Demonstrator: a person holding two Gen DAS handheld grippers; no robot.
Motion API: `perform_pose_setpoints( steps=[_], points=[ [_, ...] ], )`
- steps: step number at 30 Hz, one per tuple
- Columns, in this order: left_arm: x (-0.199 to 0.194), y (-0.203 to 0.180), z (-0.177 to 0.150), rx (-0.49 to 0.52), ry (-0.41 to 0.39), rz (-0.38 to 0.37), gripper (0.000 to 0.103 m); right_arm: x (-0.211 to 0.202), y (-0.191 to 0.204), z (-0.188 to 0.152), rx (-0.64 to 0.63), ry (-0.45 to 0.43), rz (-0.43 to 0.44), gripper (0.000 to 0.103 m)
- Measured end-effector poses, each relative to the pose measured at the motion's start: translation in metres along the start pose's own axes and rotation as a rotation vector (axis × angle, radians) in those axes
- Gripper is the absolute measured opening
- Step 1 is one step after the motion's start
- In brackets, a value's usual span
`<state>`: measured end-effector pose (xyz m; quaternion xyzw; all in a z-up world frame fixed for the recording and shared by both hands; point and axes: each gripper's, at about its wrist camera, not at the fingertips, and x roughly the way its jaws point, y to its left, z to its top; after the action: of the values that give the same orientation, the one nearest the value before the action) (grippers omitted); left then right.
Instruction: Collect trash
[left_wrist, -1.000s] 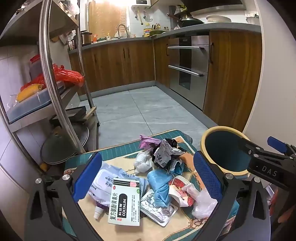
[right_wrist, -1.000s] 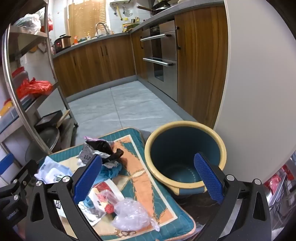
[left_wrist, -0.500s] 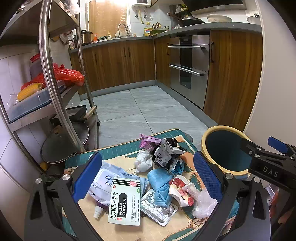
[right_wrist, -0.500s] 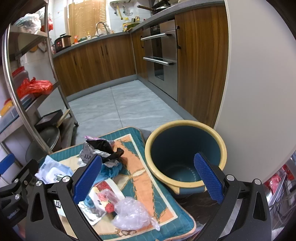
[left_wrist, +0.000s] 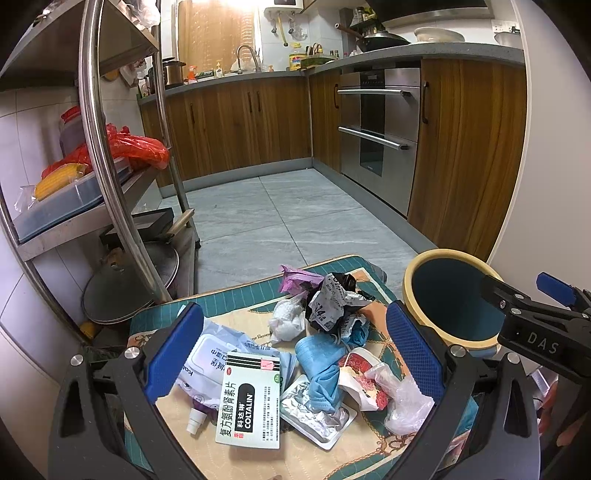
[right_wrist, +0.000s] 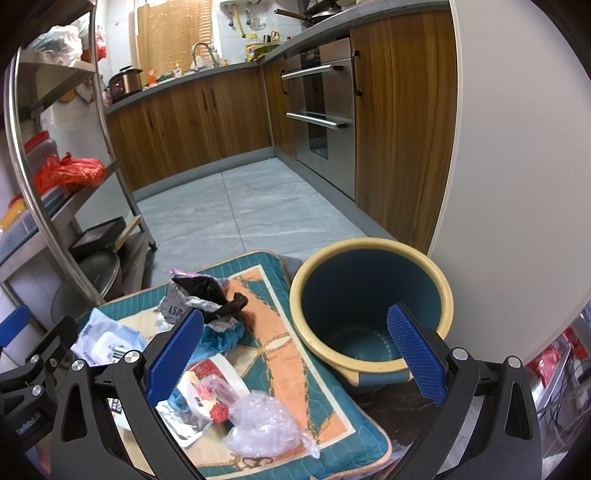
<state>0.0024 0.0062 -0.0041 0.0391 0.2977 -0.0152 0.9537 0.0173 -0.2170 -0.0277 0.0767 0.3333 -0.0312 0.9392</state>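
Observation:
A heap of trash lies on a patterned cushion (left_wrist: 258, 321): a white medicine box (left_wrist: 251, 400), a wipes pack (left_wrist: 210, 350), a blue face mask (left_wrist: 321, 365), a foil blister tray (left_wrist: 317, 413), a crumpled black-and-silver wrapper (left_wrist: 332, 299), a white tissue wad (left_wrist: 288, 321) and a clear plastic bag (right_wrist: 264, 424). To the right stands a blue bin with a yellow rim (right_wrist: 369, 306), nothing visible inside. My left gripper (left_wrist: 295, 354) hangs open above the heap. My right gripper (right_wrist: 295, 350) is open too, straddling the cushion's right edge and the bin.
A steel rack (left_wrist: 107, 147) with a red bag (left_wrist: 133, 147) and pan lids stands at the left. Wooden kitchen cabinets (left_wrist: 236, 125) and an oven (left_wrist: 376, 129) line the far side. A white wall (right_wrist: 509, 166) rises just right of the bin. Grey floor tiles lie beyond.

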Motion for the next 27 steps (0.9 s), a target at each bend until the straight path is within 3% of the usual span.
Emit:
perform_pose_setpoints(
  steps=[27],
  points=[
    [0.0021, 0.0055, -0.0053, -0.005, 0.009, 0.007, 0.098, 0.0002, -0.0018, 0.0006, 0.001, 0.004, 0.001, 0.099]
  ],
)
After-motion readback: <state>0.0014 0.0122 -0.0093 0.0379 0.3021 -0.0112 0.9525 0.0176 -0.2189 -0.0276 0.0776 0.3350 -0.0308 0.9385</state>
